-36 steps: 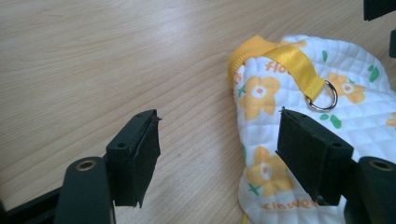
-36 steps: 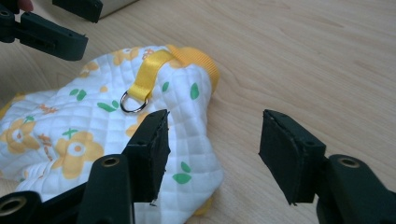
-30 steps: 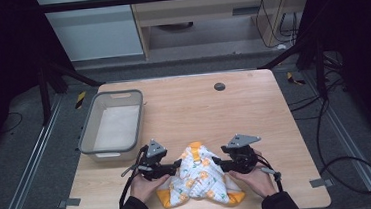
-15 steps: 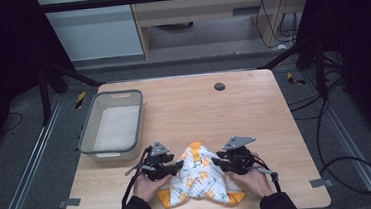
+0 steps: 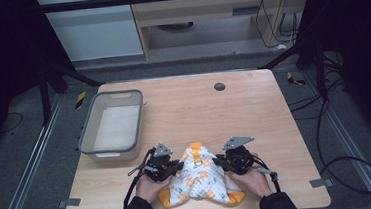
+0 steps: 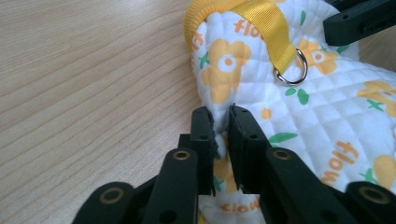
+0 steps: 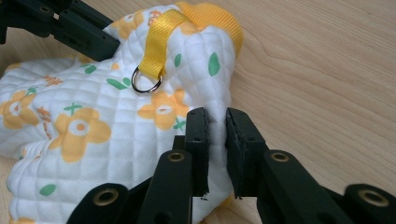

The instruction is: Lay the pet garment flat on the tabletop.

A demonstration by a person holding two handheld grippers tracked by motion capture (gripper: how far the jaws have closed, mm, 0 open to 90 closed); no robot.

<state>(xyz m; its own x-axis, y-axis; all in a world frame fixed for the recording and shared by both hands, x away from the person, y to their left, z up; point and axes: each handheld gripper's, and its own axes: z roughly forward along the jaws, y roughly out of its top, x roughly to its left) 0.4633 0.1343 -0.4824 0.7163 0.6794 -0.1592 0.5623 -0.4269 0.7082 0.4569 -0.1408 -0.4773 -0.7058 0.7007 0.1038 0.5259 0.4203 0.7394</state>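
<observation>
High view, garment: white quilted fabric garment with orange flower print and yellow-orange ribbed trim [image 5: 199, 178], lying at the near edge of the light wooden counter [image 5: 254, 109], between the two hands.
High view, grippers: left hand-held gripper [image 5: 171, 170] at the garment's left side, right hand-held gripper [image 5: 223, 162] at its right side, both touching cloth.
High view, bystander: grey plastic bin [image 5: 111, 124] near, up and left of the garment, apart from it.
High view, axis: long axis running near-to-far; narrow ribbed end pointing away from the person, wider end toward the near edge.
Left gripper view: jaws pressed together, pinching a fold at the garment's edge; yellow webbing strap [image 6: 266, 21] with a metal D-ring [image 6: 290, 71] just beyond.
Right gripper view: jaws closed on a fold of the opposite edge; same strap and ring up and left.
Progress: both side grasps made; judged early, with lifting, spreading or folding left.
</observation>
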